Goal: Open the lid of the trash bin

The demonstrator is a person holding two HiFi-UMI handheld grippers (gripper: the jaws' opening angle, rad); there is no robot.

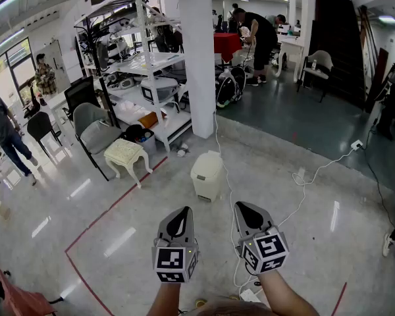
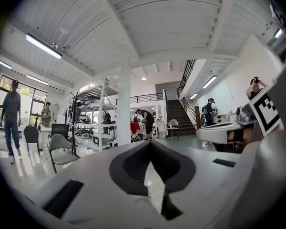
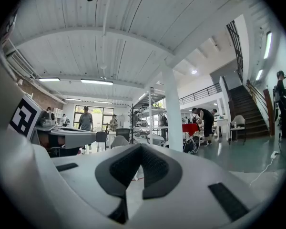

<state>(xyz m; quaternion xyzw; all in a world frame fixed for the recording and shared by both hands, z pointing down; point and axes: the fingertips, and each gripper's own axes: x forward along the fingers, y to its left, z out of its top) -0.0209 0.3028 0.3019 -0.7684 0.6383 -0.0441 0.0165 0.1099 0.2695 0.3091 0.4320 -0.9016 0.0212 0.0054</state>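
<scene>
The trash bin (image 1: 207, 175) is a small cream bin with its lid down, standing on the glossy floor in front of a white pillar (image 1: 199, 58). In the head view both grippers are held low and well short of the bin. My left gripper (image 1: 182, 212) points at the bin from the near left, its jaws together and empty. My right gripper (image 1: 242, 208) sits beside it to the right, jaws also together with nothing held. The left gripper view shows its jaw tips (image 2: 150, 143) meeting; the right gripper view shows the same (image 3: 142, 147). I cannot make out the bin in either gripper view.
A cream stool (image 1: 126, 153) and grey chair (image 1: 95, 133) stand left of the bin, before a white shelf rack (image 1: 148, 64). White cables (image 1: 303, 176) trail across the floor on the right. Red tape (image 1: 112, 209) marks the floor. People stand far left and at the back.
</scene>
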